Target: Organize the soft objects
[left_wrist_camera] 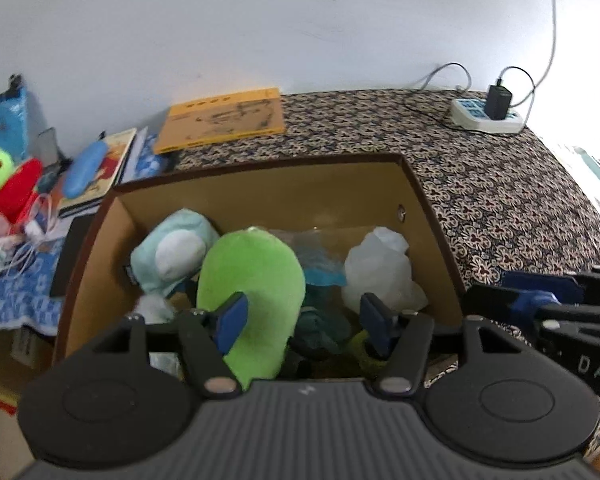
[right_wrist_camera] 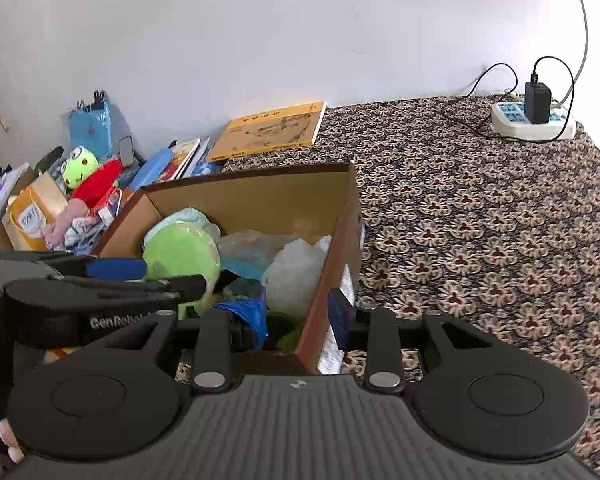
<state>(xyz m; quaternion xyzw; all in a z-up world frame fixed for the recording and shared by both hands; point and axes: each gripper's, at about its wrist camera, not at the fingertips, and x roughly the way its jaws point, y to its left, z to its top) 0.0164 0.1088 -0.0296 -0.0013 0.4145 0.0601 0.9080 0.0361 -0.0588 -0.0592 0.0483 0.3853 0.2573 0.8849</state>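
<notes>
Green plush toy (left_wrist_camera: 252, 280) is lying between the left gripper (left_wrist_camera: 304, 320)'s parted fingers; right gripper (right_wrist_camera: 300, 320) is straddling the cardboard box (right_wrist_camera: 324, 276) wall, fingers apart.

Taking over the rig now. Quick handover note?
Left gripper: open over the cardboard box, nothing held.
Right gripper: straddles the box's right wall; can't tell if it is clamped.
Done: green plush, pale blue plush and white plastic bag are in the box.
Left: frog plush, red soft toy and pink cloth are outside, in the clutter left of the box.
</notes>
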